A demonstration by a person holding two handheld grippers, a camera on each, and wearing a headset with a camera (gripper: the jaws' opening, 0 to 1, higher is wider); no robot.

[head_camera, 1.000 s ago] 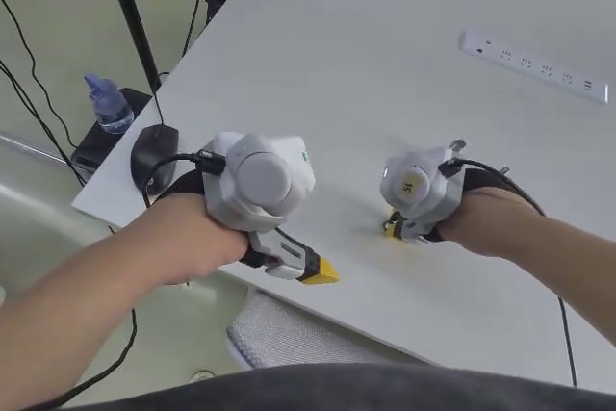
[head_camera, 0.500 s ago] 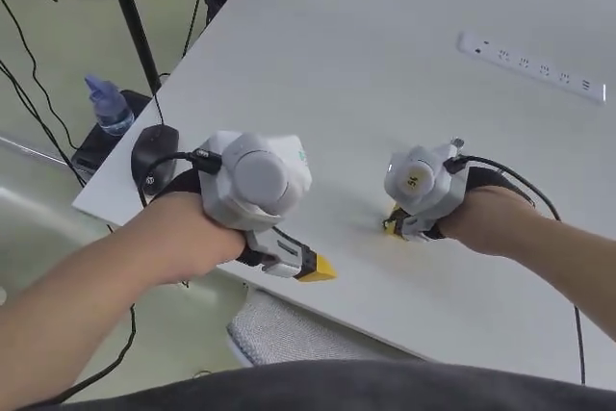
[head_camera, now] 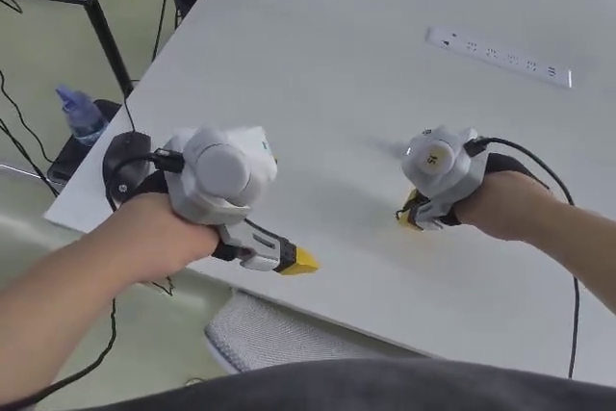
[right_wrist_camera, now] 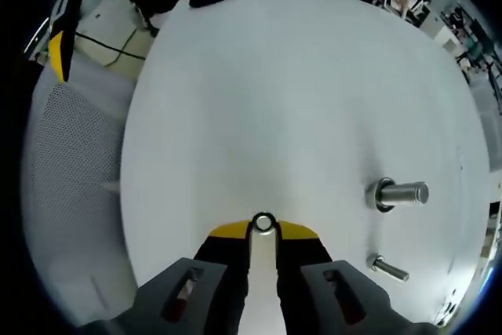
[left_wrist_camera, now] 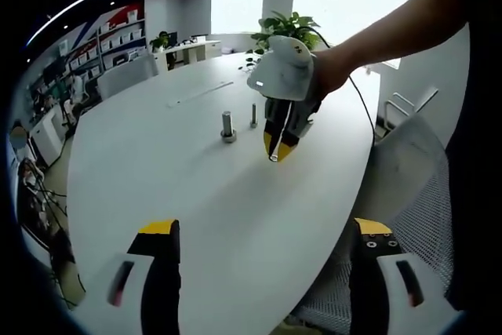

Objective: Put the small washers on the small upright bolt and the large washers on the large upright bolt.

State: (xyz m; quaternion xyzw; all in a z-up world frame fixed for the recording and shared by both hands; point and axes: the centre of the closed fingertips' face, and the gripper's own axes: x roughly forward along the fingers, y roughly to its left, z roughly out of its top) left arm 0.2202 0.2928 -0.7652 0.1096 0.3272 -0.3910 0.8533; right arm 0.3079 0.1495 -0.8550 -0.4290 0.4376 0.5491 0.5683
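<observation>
In the right gripper view my right gripper is shut on a small metal washer, held low over the white table. The large upright bolt and the small upright bolt stand to its right in that view. In the left gripper view both bolts, large and small, stand just behind the right gripper. My left gripper is open and empty near the table's front edge. The head view has the left gripper at left and the right gripper at right.
A white power strip lies far back on the table. A black mouse rests at the left table corner, with a spray bottle below it. A mesh chair seat sits under the front edge.
The head camera has shifted. My right gripper has moved a little to the right and farther across the table with the washer. The left gripper has stayed in place.
</observation>
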